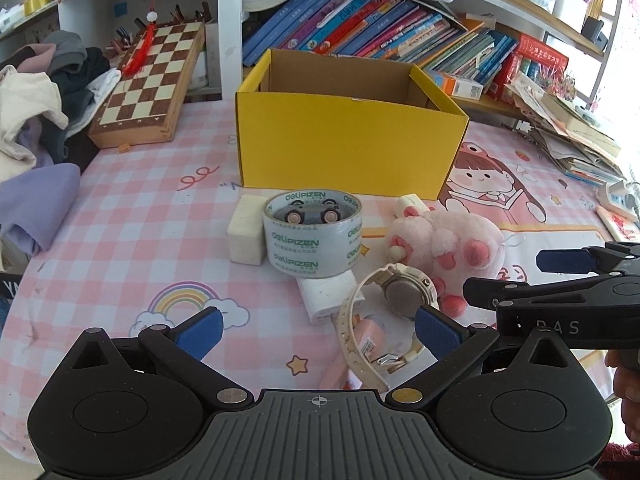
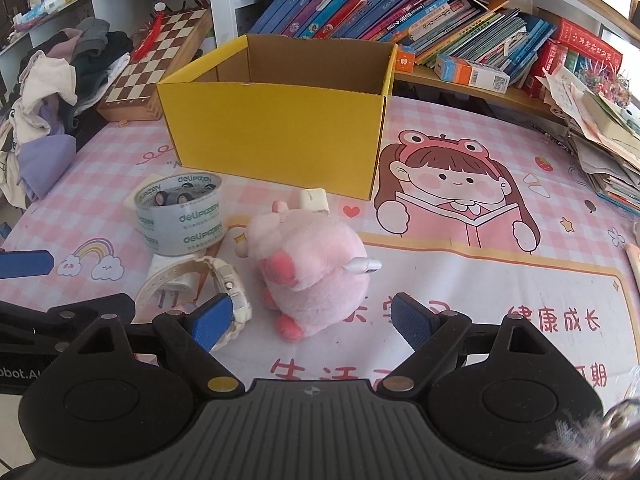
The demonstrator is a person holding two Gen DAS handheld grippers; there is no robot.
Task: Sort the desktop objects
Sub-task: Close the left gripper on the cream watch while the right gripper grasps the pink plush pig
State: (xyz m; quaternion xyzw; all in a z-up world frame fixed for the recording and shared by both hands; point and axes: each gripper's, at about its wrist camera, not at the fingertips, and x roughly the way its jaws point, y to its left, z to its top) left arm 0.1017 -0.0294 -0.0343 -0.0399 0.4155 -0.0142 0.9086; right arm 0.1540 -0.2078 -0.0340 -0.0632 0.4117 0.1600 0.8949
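Pink plush and clutter waiting before an empty yellow box

Pink, soft-furred plush toy [image 2: 310, 264] lying on its side on the pink checked tablecloth [image 2: 440, 280], close in front of the open yellow cardboard box [image 2: 276, 136], evidently the bin meant for the sorting. Just beside the plush: cream plastic wristwatch [image 1: 400, 300] with its strap curled over a white plug block [image 1: 326, 296] and a small pink packet [image 1: 370, 340]. Behind those, grey printed tape roll [image 1: 314, 236] standing flat with a small grey toy car [image 1: 310, 213] dropped inside its ring, touching a white foam block [image 1: 246, 232]. Small white charger case [image 2: 314, 200] between plush and box wall. Nothing visible in the box's interior so far.

Right gripper [image 2: 312, 320] spread wide, blue pads either side of the plush's near end, apart from the fur, gripping nothing. Left gripper [image 1: 316, 330] equally wide, one pad next to the watch face, contact unclear, nothing clamped. Both angled down toward the pile, probably lining up first picks.
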